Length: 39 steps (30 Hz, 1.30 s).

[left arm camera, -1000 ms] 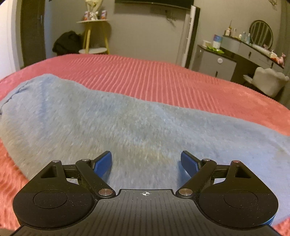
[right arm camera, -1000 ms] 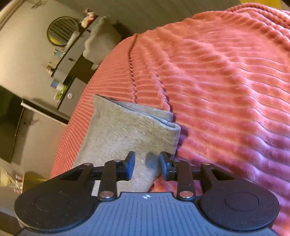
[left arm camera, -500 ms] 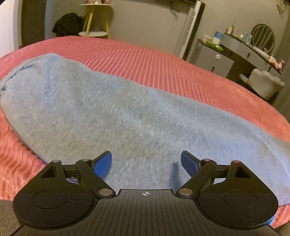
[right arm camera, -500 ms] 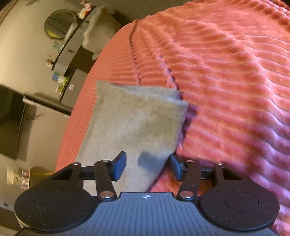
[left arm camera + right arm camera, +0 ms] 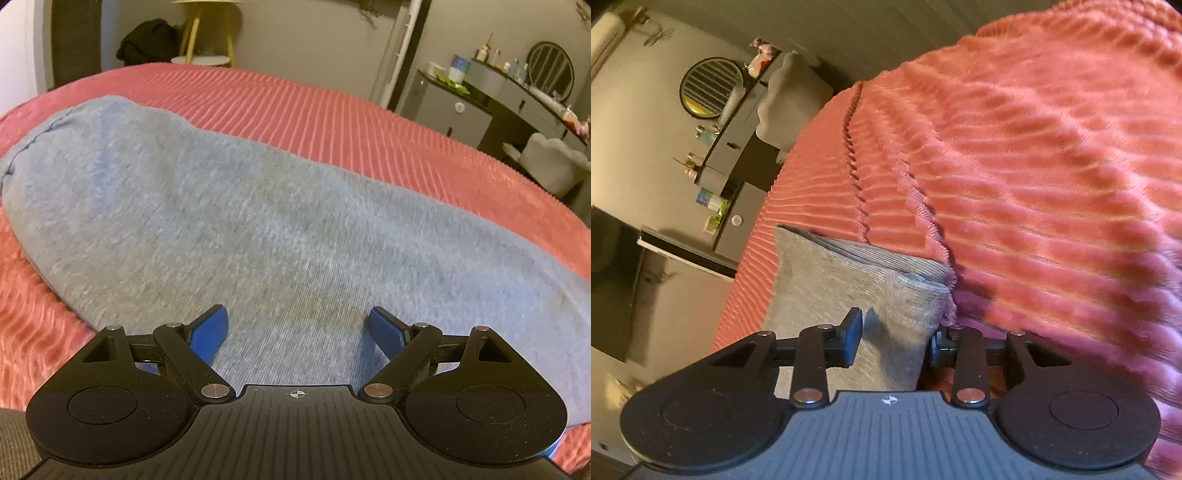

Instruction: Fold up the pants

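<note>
Grey-blue fleece pants (image 5: pixel 236 229) lie flat across the red ribbed bedspread (image 5: pixel 332 122), running from upper left to lower right. My left gripper (image 5: pixel 297 326) is open and empty, low over the middle of the pants. In the right wrist view the ribbed cuff end of the pants (image 5: pixel 857 284) lies on the bedspread (image 5: pixel 1052 184). My right gripper (image 5: pixel 895 339) is open, its jaws on either side of the cuff's near corner, the fabric between them.
A dresser with a round mirror (image 5: pixel 550 70), bottles and a pale chair (image 5: pixel 554 166) stands beyond the bed's right side. A yellow stool (image 5: pixel 207 33) and a dark bundle (image 5: pixel 147 40) are at the far wall. The bed edge (image 5: pixel 750 258) drops off left of the cuff.
The right gripper opened from nearly shut to wide and moved down around the cuff corner. The left gripper stayed open and tilted down a little over the pants.
</note>
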Tool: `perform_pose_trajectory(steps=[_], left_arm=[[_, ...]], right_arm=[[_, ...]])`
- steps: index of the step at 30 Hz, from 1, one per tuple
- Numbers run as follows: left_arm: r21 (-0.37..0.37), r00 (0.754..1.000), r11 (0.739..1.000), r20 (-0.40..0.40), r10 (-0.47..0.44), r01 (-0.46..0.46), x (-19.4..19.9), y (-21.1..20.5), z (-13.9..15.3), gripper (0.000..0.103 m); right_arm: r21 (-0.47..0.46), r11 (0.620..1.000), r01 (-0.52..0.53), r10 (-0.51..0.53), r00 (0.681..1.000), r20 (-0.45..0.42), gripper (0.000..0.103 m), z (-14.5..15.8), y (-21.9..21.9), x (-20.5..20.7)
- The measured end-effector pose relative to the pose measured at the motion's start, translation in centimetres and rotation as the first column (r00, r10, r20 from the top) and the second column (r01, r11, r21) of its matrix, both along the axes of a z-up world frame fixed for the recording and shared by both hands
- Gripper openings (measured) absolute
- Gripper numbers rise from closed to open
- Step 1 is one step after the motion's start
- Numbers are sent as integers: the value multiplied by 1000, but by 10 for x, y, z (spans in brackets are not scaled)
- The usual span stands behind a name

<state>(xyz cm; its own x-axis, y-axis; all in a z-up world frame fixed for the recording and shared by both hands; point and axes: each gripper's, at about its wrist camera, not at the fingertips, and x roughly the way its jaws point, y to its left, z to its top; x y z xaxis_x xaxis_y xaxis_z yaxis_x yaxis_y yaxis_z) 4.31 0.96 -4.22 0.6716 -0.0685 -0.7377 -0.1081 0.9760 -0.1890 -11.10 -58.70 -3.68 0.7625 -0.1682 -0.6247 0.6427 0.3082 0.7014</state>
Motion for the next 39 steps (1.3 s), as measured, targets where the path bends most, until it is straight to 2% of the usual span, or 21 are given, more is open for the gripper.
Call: perform_pose_trajectory(steps=[3, 6, 10, 17, 20, 23, 24, 28, 29, 30, 35, 37, 39], left_arm=[[26, 1000, 1000, 0, -2, 2, 0, -4, -1, 89], [20, 1000, 1000, 1, -4, 4, -3, -3, 0, 89], [18, 1000, 1000, -2, 2, -2, -4, -1, 0, 89], [-17, 1000, 1000, 4, 13, -13, -5, 5, 3, 89], [-19, 1000, 1000, -2, 17, -17, -5, 6, 3, 89], [-15, 1000, 1000, 1, 14, -14, -5, 6, 3, 89], [-14, 1000, 1000, -1, 15, -15, -5, 5, 3, 89], [-11, 1000, 1000, -10, 16, -16, -3, 5, 2, 89], [-11, 1000, 1000, -9, 17, -17, -3, 5, 3, 89], [-14, 1000, 1000, -7, 18, -18, -4, 5, 3, 89], [-42, 1000, 999, 8, 26, -26, -6, 9, 5, 89], [-45, 1000, 999, 8, 27, -27, -6, 9, 5, 89], [-48, 1000, 998, 13, 28, -28, -7, 9, 6, 89]], right_arm=[[-29, 999, -21, 21, 1000, 17, 12, 7, 1, 4], [-94, 994, -49, 50, 999, 5, 12, 13, 7, 7], [-108, 993, -48, 47, 999, -8, 12, 14, 8, 7], [-135, 989, -56, 63, 997, 53, 11, 27, 17, 4], [-115, 992, -42, 49, 997, 59, 14, 29, 17, 5], [-85, 996, -26, 27, 1000, 10, 21, 21, 12, 8], [-72, 997, -19, 19, 1000, -3, 28, 18, 10, 9], [-35, 999, 22, -23, 1000, -13, 27, 9, 6, 10], [-39, 999, 26, -27, 1000, -8, 23, 10, 6, 11], [-56, 998, 24, -25, 1000, -13, 12, 13, 8, 12], [-241, 969, -56, 44, 998, -55, 10, 48, 28, 27], [-320, 941, -108, 97, 994, -50, 9, 71, 45, 37], [-400, 895, -196, 198, 979, -38, 9, 95, 72, 52]])
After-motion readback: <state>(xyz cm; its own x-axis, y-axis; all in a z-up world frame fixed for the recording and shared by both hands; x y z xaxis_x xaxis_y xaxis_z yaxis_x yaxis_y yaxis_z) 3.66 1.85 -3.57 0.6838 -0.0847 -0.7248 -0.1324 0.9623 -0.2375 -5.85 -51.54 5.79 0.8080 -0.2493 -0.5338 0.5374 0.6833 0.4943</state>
